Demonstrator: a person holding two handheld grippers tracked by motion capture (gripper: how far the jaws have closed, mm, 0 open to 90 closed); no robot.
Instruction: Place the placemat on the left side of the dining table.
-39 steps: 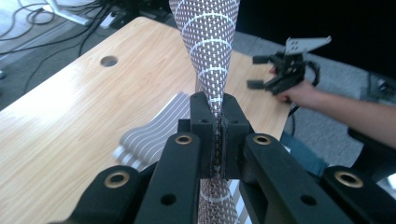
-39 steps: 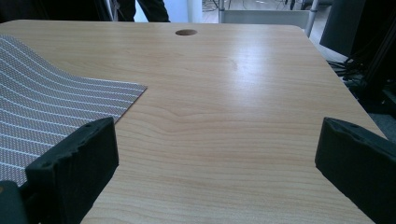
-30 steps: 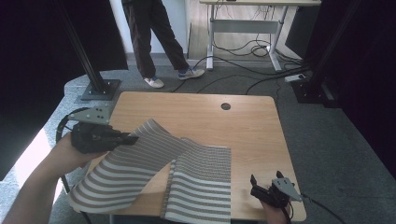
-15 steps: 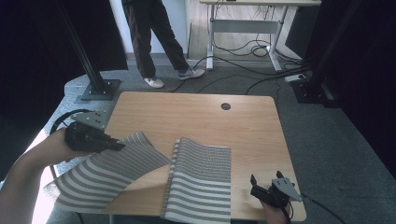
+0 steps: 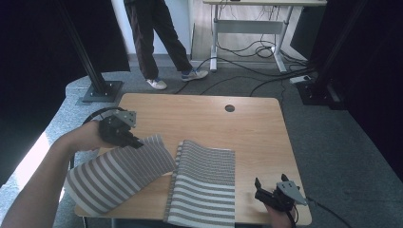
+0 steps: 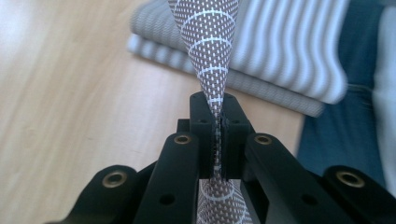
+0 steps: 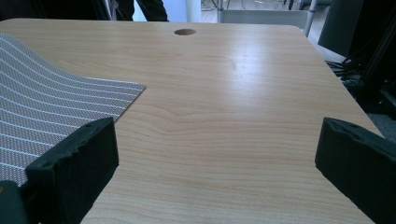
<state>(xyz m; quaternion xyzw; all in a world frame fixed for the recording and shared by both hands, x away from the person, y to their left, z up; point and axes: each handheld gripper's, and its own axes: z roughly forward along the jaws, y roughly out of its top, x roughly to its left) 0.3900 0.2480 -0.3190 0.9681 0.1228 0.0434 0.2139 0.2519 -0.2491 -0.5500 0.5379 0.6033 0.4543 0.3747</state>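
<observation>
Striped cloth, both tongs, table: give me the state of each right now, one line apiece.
Striped cloth: partly folded, its left part lifted in a curve and hanging past the table's left edge, the right part flat.
Left tongs: shut on a pinched edge of the cloth.
Right tongs: open, holding nothing, low at the table's near right corner.
Table: bare wood beyond the cloth.

One striped cloth [image 5: 157, 180] on table, partly folded. One wooden table [image 5: 256, 137] with one round hole [image 5: 230, 108]. Two grippers: left gripper [image 5: 124, 135], right gripper [image 5: 275, 192]. One person standing behind [image 5: 152, 38]. One second desk [image 5: 266, 4] at back. Several floor cables [image 5: 247, 78], number unclear.
</observation>
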